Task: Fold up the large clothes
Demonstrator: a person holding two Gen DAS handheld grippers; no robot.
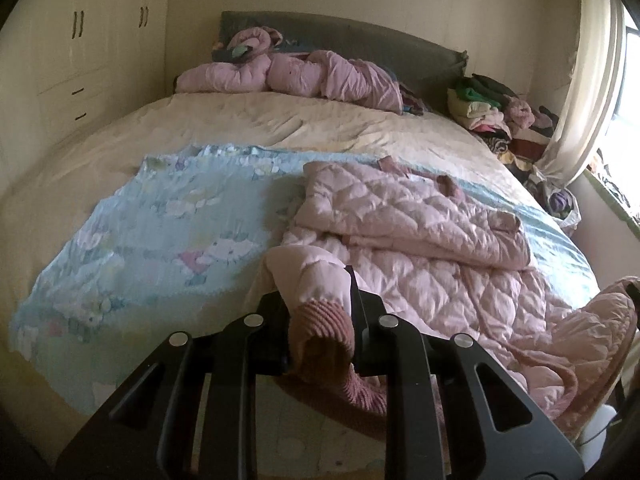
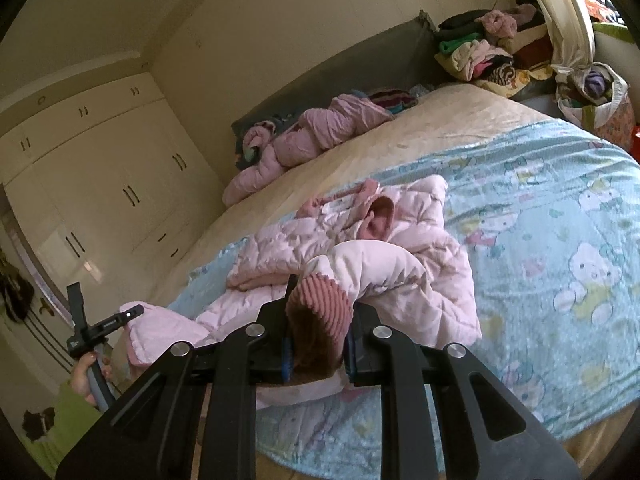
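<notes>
You face a cream bed [image 1: 248, 128] with a grey headboard [image 1: 360, 40]; cream wardrobes [image 1: 80, 40] stand left of it, a curtained bright window [image 1: 592, 80] right.

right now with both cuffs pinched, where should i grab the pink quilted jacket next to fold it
The left gripper and right gripper each clamp a ribbed sleeve cuff. The pink quilted jacket lies bunched on the blue printed blanket. Next I would probably take the shoulders near the collar, coming from the foot of the bed, since the sleeves start there.
</notes>
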